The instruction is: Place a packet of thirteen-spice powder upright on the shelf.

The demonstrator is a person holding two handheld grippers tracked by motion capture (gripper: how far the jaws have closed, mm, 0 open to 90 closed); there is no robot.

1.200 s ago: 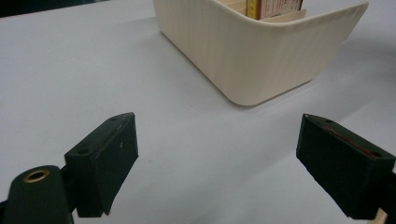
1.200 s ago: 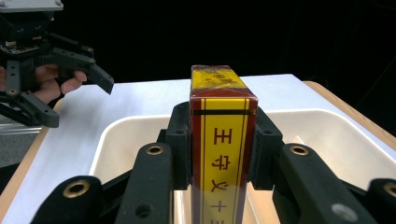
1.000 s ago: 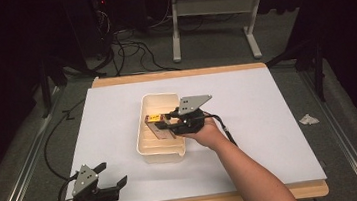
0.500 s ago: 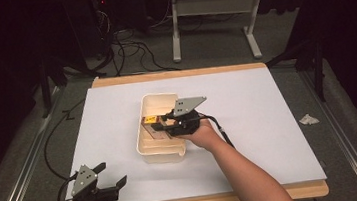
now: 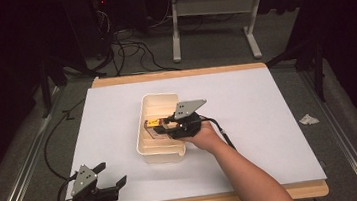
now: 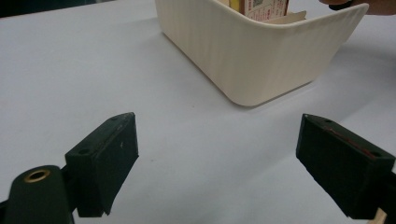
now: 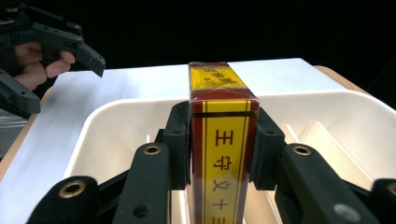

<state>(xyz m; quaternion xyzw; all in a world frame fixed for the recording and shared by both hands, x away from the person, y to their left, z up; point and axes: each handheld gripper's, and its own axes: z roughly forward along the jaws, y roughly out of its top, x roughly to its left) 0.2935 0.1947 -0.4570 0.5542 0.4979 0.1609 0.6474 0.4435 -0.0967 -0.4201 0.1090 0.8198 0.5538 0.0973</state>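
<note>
A cream plastic bin with inner dividers stands mid-table on the white sheet. My right gripper reaches into it from the right and is shut on a yellow and dark red box with printed characters, held upright between the jaws inside the bin. The box sits in the bin's middle section. My left gripper rests open near the table's front left edge, nothing between its fingers. The bin's ribbed wall lies ahead of the left gripper.
A white sheet covers the wooden table. A crumpled scrap of paper lies on the floor to the right. Cables and a table frame stand beyond the far edge.
My right gripper with the box has shifted slightly towards the far side within the bin. The left gripper has stayed put.
</note>
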